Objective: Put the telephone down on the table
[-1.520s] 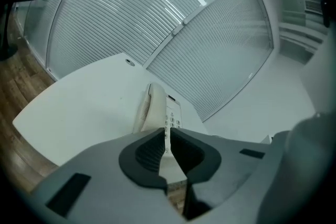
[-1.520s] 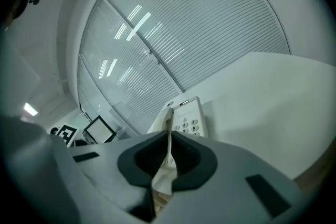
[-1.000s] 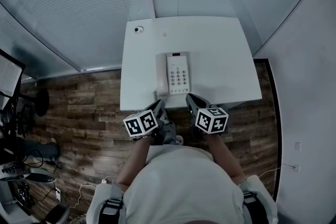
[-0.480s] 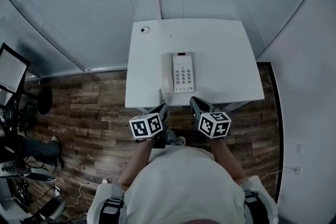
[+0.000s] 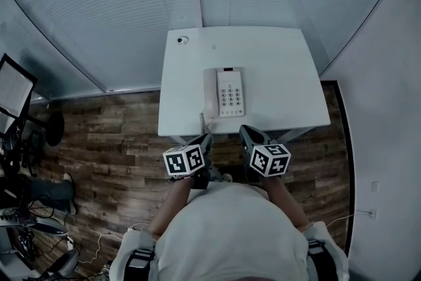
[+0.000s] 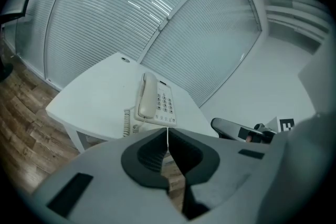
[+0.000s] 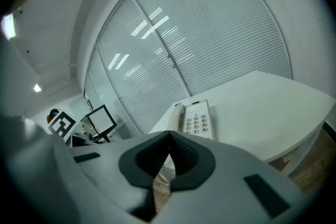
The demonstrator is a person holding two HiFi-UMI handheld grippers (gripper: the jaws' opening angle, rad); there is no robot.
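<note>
The white rectangular table (image 5: 276,69) carries the cream push-button telephone (image 5: 225,92), which lies flat by the middle of the tabletop's near edge. Its handset is cradled on the left, so the task looks finished. Both grippers hang just off that edge, apart from the telephone, presumably because no grip is needed. The left gripper (image 5: 205,139) and right gripper (image 5: 245,133) each have jaws pressed together on nothing. The left gripper view shows the coiled cord (image 6: 126,122) reaching the near edge clearly, while the head view barely shows it. The head view shows a small round fitting (image 5: 182,40) at the far left corner most plainly.
</note>
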